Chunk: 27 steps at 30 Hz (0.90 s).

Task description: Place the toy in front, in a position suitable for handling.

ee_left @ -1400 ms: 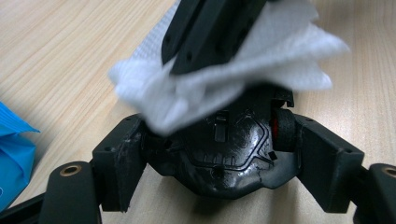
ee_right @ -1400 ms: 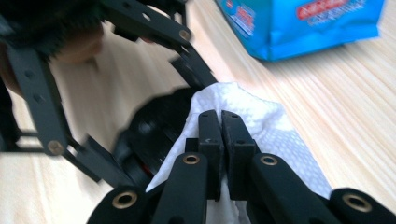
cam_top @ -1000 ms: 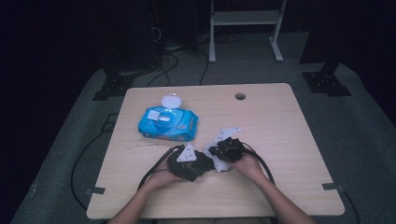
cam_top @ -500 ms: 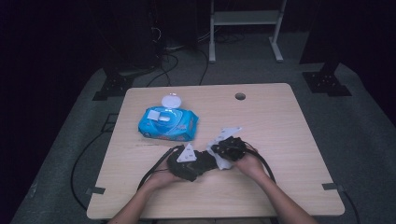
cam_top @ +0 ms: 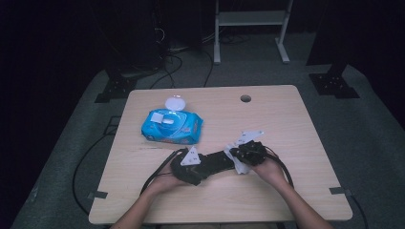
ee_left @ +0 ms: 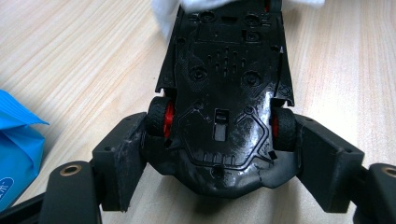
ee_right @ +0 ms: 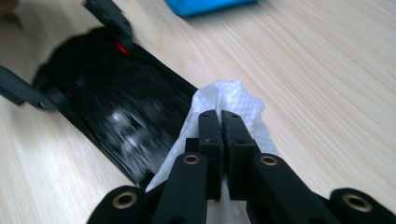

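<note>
- Wet-wipe pack (cam_top: pixel 172 126): at about ten o'clock from the desk's (cam_top: pixel 286 191) middle lies a soft blue film pouch, glossy and slightly puffed, with its round white lid flipped open toward twelve o'clock. It sits well apart from the work.
- Left tongs (ee_left: pixel 219 154): clamped on the toy car (ee_left: pixel 229 98), one black pad pressing on each side at the red-hubbed wheels. The car lies belly-up, near six o'clock on the desk, lengthwise between the two hands.
- Toy car, as I judge it: light, hard moulded plastic, stiff enough to take a firm squeeze. The underside is shiny black, ribbed and dotted with screw bosses (it looks damp or smeared in places), so it may be slippery. The wheel flanks, where the left tongs have it, look the best hold; the rubbery tyres give grip, and the thin body edges seem the likeliest to crack.
- Wipe (ee_right: pixel 224 112): a white, embossed, limp sheet, bunched against the car's far end, at three o'clock from the left hand.
- Right tongs (ee_right: pixel 221 122): pressed together with a fold of the wipe pinched between them. Soft and thin, it should drape over the ridges but could tear on a sharp edge.
</note>
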Available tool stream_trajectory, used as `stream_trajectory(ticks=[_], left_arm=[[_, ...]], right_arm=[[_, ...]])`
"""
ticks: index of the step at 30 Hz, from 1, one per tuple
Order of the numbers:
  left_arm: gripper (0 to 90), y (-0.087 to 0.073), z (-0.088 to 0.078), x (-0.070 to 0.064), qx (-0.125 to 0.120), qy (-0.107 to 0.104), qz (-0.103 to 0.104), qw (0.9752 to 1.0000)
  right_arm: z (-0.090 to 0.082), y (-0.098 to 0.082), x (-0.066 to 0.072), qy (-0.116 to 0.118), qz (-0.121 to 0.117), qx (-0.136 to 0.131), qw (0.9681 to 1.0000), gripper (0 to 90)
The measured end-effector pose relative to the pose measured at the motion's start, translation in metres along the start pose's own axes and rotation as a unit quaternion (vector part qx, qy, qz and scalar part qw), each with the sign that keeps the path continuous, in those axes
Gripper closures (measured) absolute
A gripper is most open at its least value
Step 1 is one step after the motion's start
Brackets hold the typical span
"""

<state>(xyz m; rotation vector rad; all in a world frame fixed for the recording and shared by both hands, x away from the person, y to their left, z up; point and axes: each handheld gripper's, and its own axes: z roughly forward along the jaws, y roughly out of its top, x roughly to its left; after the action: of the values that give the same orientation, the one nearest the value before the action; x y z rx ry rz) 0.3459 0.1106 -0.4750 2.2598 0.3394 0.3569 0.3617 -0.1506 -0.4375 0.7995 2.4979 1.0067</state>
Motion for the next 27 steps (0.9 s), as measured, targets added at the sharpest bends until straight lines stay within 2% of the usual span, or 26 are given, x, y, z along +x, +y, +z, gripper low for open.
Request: stream_trajectory(ticks=[2, 6, 8, 11, 16, 20, 23, 27], left_arm=[[23.7, 0.0, 0.0, 0.0, 0.0, 0.001, 0.0, 1.0], [23.7, 0.001, 0.0, -0.002, 0.005, -0.001, 0.01, 0.9999], [23.6, 0.001, 0.001, -0.003, 0.005, 0.0, 0.011, 0.9999], [23.7, 0.002, 0.001, -0.003, 0.004, 0.0, 0.015, 0.9999], [23.7, 0.002, 0.001, -0.002, 0.006, 0.0, 0.023, 0.9997], [23.7, 0.001, 0.0, -0.001, 0.004, 0.001, 0.011, 0.9999], [23.7, -0.001, -0.001, 0.001, 0.004, -0.001, 0.01, 0.9999], [23.7, 0.0, -0.001, 0.0, 0.005, 0.001, 0.008, 1.0]], right_arm=[[-0.007, -0.007, 0.0, 0.007, 0.005, 0.002, 1.0, 86.9], [-0.016, -0.017, 0.015, 0.027, -0.005, 0.003, 0.9996, 87.1], [-0.017, -0.017, 0.017, 0.029, -0.008, 0.008, 0.9995, 87.1], [-0.015, -0.015, 0.012, 0.029, -0.006, 0.01, 0.9995, 87.2], [-0.003, 0.0, 0.006, 0.02, 0.004, 0.002, 0.9998, 87.2], [0.007, 0.009, 0.001, 0.014, 0.004, -0.001, 0.9999, 87.2], [0.002, 0.003, -0.004, 0.006, 0.009, 0.002, 0.9999, 87.2], [-0.012, -0.014, -0.005, 0.019, 0.017, 0.023, 0.9994, 87.2]])
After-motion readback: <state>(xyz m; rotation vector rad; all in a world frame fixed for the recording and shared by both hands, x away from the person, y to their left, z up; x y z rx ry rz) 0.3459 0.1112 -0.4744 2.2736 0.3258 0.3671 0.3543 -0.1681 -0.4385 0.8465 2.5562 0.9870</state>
